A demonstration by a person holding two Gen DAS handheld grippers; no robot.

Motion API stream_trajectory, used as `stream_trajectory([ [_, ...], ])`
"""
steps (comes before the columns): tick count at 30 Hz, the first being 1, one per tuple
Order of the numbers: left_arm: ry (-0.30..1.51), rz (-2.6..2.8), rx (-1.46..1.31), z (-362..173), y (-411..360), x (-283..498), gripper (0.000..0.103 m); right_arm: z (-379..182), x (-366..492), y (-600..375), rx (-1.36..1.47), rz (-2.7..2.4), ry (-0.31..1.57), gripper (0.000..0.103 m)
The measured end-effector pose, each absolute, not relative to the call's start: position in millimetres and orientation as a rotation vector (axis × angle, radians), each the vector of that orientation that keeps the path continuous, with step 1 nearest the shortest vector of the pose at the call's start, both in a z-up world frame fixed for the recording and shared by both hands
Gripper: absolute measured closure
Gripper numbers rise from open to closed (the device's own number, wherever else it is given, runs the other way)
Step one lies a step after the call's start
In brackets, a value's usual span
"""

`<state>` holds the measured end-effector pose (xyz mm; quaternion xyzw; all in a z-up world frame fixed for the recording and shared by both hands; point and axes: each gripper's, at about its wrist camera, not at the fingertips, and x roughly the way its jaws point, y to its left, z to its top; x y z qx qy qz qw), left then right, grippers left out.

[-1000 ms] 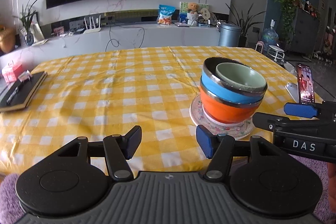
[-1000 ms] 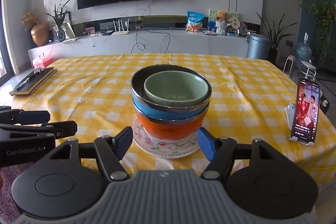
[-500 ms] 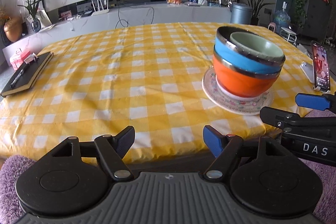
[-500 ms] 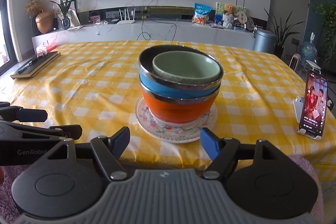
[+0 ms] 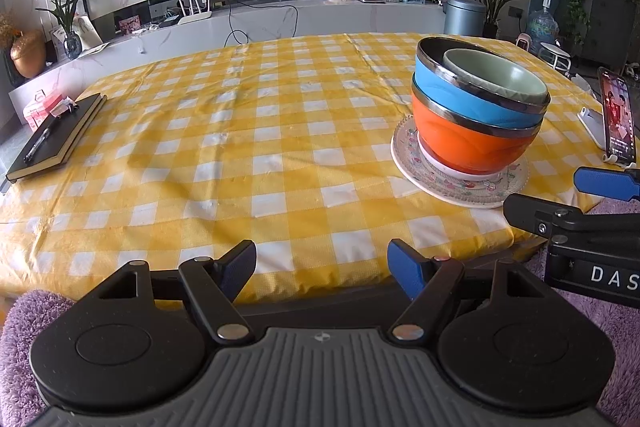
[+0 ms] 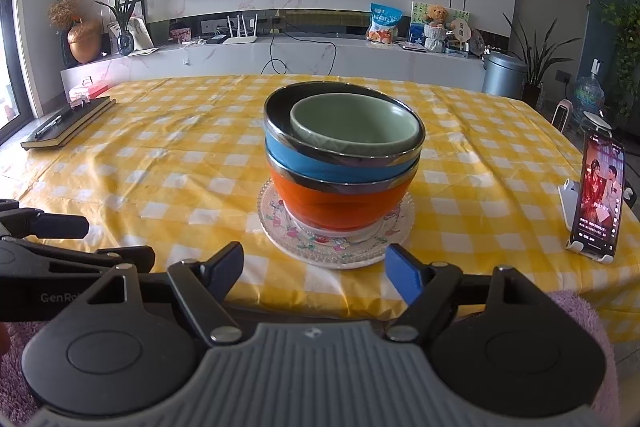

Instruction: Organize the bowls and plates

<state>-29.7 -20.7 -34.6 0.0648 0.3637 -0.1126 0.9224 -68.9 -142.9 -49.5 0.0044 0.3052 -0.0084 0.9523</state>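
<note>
Orange bowl [image 6: 340,203] hides the plate's [image 6: 280,227] middle (its pattern too).

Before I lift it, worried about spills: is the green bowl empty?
Empty as far as shown: the green bowl, nested in the blue bowl, shows bare inner wall.

A table [image 6: 168,163] under a yellow-and-white checked cloth [image 5: 280,131] carries 1 flowered plate [image 6: 304,243] near its front edge. A black notebook [image 5: 56,139] lies far left, and a phone [image 6: 600,195] stands propped at right.

Three nested bowls [image 5: 476,115] sit on a patterned plate [image 5: 460,183], tablecloth [image 5: 240,147] beneath.
</note>
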Motion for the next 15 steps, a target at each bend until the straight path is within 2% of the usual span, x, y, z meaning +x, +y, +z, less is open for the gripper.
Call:
stream_trajectory([
  [15,0.745,-0.233,0.134,-34.4,-20.8,-30.3,0.015,-49.0,-70.5,-140.2,-0.004,-0.009,0.619,0.025],
])
